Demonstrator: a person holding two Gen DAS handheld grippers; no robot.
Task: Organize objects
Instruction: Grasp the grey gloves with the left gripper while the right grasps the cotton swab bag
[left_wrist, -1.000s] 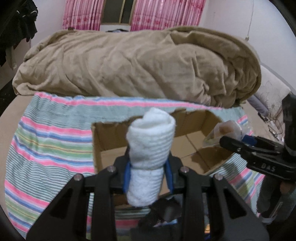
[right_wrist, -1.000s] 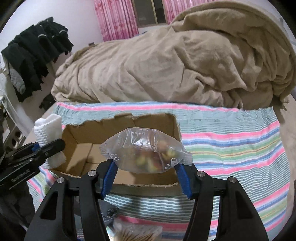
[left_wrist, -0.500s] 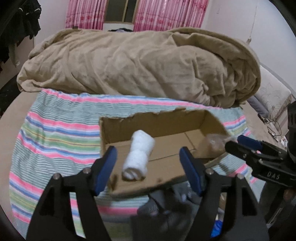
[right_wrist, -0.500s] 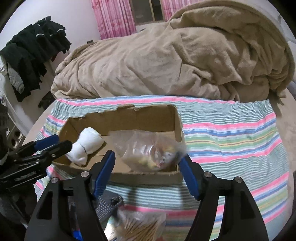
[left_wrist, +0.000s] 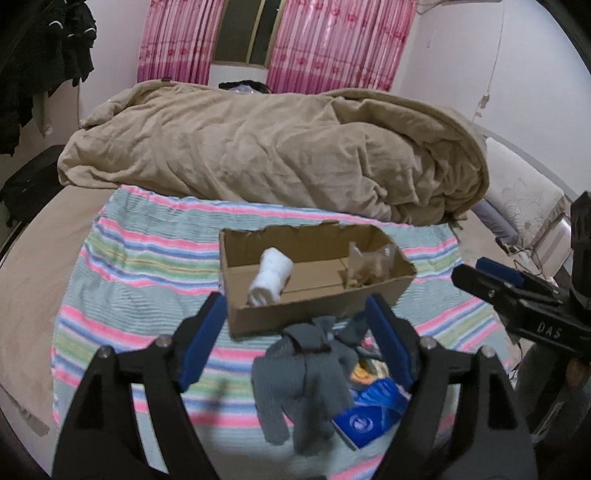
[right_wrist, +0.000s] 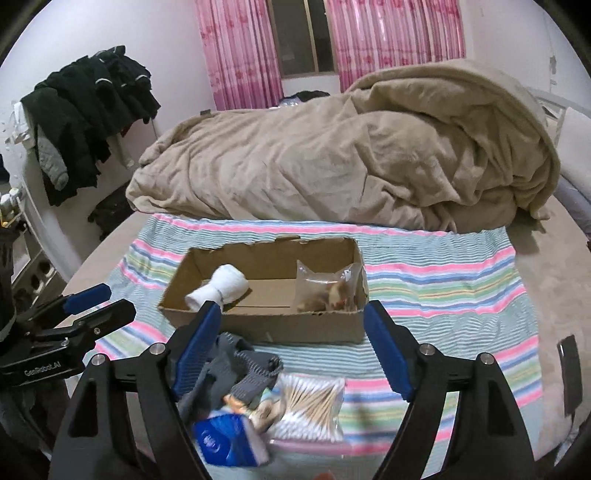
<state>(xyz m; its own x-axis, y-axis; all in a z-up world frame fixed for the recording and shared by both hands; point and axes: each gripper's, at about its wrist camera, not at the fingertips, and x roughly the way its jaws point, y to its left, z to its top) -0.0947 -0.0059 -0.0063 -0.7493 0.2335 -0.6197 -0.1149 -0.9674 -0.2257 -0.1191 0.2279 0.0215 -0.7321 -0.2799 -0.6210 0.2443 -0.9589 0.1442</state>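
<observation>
An open cardboard box (left_wrist: 317, 308) (right_wrist: 266, 325) sits on a striped cloth on the bed. Inside it lie a rolled white towel (left_wrist: 269, 276) (right_wrist: 219, 288) at the left and a clear plastic bag (left_wrist: 369, 266) (right_wrist: 328, 288) of small items at the right. My left gripper (left_wrist: 295, 343) is open and empty, held above a grey sock pile (left_wrist: 306, 376) in front of the box. My right gripper (right_wrist: 291, 350) is open and empty, above the grey socks (right_wrist: 240, 373), a blue packet (right_wrist: 225, 439) and a bag of cotton swabs (right_wrist: 314, 406).
A big tan blanket (left_wrist: 277, 147) is heaped behind the box. The striped cloth (left_wrist: 147, 266) covers the bed's front. Dark clothes (right_wrist: 85, 110) hang at the left wall. A blue packet (left_wrist: 365, 417) lies beside the socks. A dark phone-like object (right_wrist: 570, 373) lies at the right.
Both grippers opened and dropped their loads into the box: the towel from the left, the plastic bag from the right. Both then pulled back toward me and rose.
</observation>
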